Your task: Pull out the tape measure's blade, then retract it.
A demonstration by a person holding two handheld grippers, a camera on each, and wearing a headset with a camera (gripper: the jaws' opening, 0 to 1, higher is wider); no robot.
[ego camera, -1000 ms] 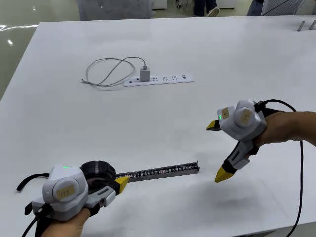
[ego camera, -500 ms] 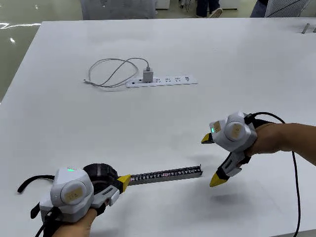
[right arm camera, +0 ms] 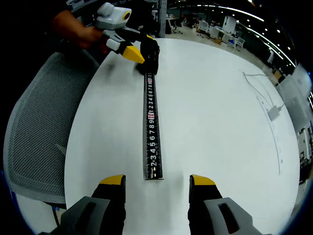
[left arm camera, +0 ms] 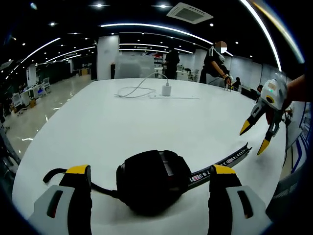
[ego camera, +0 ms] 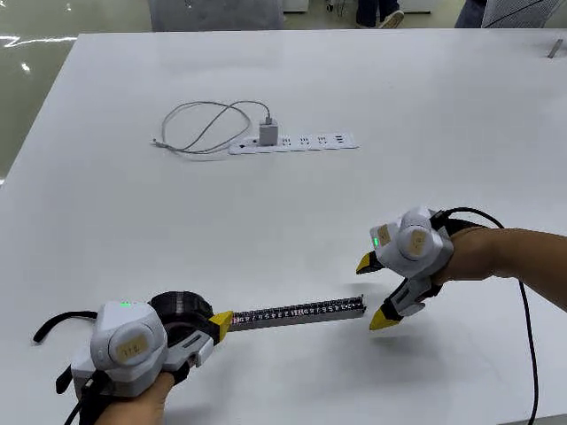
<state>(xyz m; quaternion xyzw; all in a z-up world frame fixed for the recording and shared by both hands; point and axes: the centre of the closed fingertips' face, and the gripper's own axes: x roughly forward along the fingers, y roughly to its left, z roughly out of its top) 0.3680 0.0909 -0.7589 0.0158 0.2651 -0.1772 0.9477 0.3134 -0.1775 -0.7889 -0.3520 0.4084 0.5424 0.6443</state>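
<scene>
The black tape measure case (ego camera: 182,310) lies at the table's near left, with its blade (ego camera: 297,312) drawn out to the right, flat on the table. My left gripper (ego camera: 213,326) straddles the case (left arm camera: 152,181); its yellow-tipped jaws stand open, with a small gap on each side. My right gripper (ego camera: 374,290) is open and sits just right of the blade's end hook (ego camera: 361,305). Seen from the right gripper (right arm camera: 157,182), the blade (right arm camera: 151,122) runs straight ahead and its tip lies just in front of the gap between the jaws.
A white power strip (ego camera: 295,142) with a plugged charger (ego camera: 268,135) and a looped cable (ego camera: 208,124) lies further back on the white table (ego camera: 399,106). A black strap (ego camera: 58,320) trails left from the case. A grey mesh chair (right arm camera: 39,132) stands beside the table's near edge.
My right gripper has come down and left, from well off the blade's end to right beside its tip. The left gripper, case and blade have held still; the head camera shifted slightly.
</scene>
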